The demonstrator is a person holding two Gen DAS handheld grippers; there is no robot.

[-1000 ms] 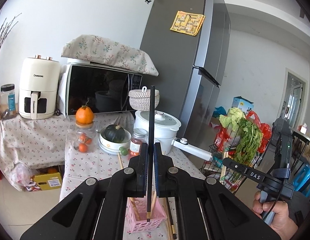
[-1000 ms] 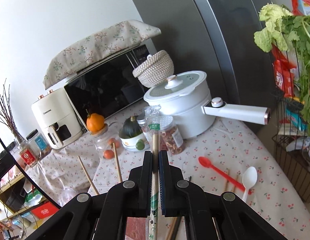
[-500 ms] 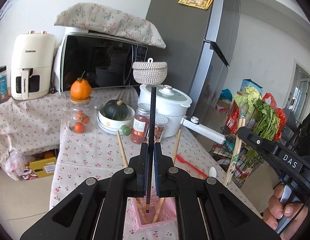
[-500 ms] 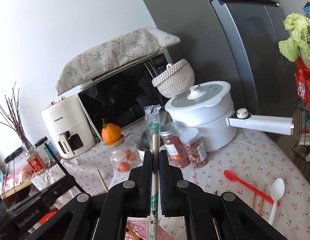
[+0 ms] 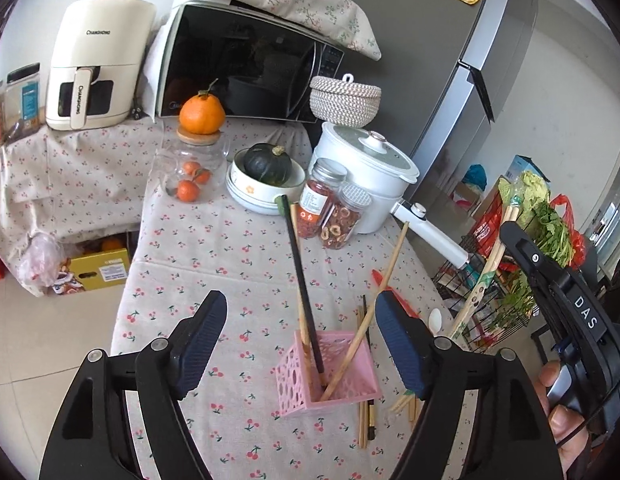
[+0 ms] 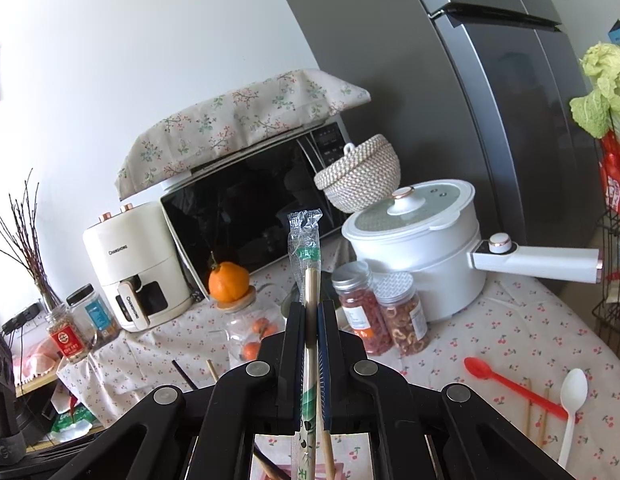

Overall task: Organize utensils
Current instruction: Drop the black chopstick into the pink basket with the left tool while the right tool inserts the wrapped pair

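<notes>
A pink perforated basket [image 5: 328, 372] stands on the cherry-print tablecloth. A black chopstick [image 5: 301, 284] and wooden chopsticks [image 5: 370, 320] lean in it. My left gripper [image 5: 297, 320] is open and empty above the basket. My right gripper [image 6: 310, 312] is shut on wrapped wooden chopsticks [image 6: 307, 256] in a clear sleeve, held upright; it also shows at the right of the left wrist view [image 5: 510, 232]. The basket's rim [image 6: 342, 474] shows just below it. Loose chopsticks [image 5: 368, 416] lie beside the basket. A red spoon [image 6: 510, 386] and a white spoon [image 6: 572, 404] lie on the cloth.
A white pot with a long handle [image 5: 366, 176], two spice jars [image 5: 330, 208], a bowl with a dark squash [image 5: 265, 176] and a glass jar topped by an orange [image 5: 197, 152] stand behind the basket. A microwave [image 5: 245, 72], air fryer [image 5: 93, 64] and fridge [image 5: 450, 60] stand behind.
My left gripper has opened and let go of the black chopstick, which now leans in the pink basket. My right gripper has moved over the basket with its wrapped chopsticks.
</notes>
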